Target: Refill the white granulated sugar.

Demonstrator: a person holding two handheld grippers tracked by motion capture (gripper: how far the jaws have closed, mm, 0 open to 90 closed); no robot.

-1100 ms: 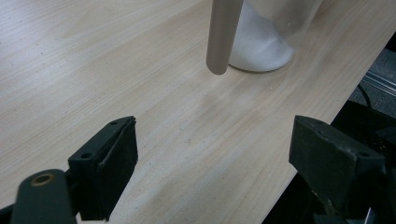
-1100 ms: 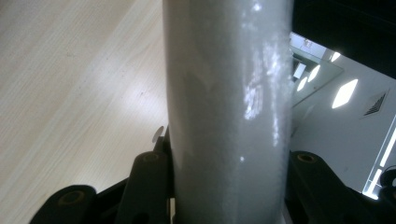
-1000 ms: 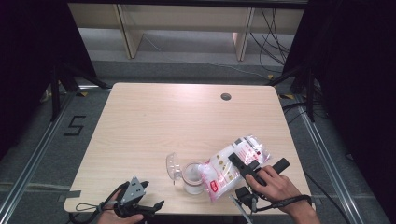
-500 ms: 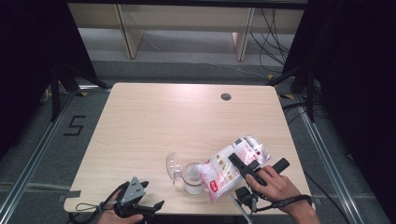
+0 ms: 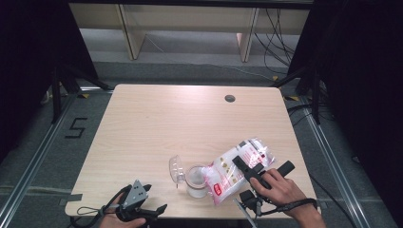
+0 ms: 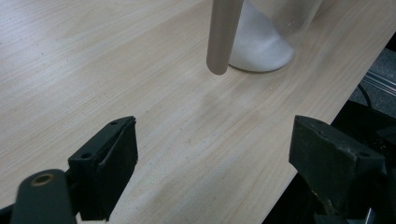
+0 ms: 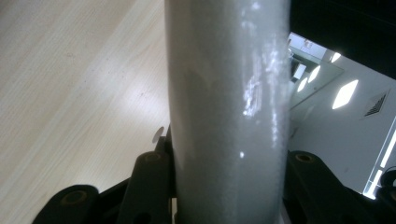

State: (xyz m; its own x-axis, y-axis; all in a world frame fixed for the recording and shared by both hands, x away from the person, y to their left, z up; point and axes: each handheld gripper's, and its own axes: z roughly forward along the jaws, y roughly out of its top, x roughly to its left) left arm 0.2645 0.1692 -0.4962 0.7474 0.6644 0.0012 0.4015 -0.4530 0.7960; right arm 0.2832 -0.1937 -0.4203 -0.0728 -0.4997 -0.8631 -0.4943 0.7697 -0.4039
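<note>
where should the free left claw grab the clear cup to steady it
Grip the cup low on its side wall, coming in level from its left: it stands upright, the tilted bag in the right claw crowds its right and rim, and the left claw stands open.

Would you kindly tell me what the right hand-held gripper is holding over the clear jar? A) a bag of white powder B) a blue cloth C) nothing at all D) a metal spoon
A: the right hand-held gripper grips a bag of white powder, tilted toward the jar.
</note>
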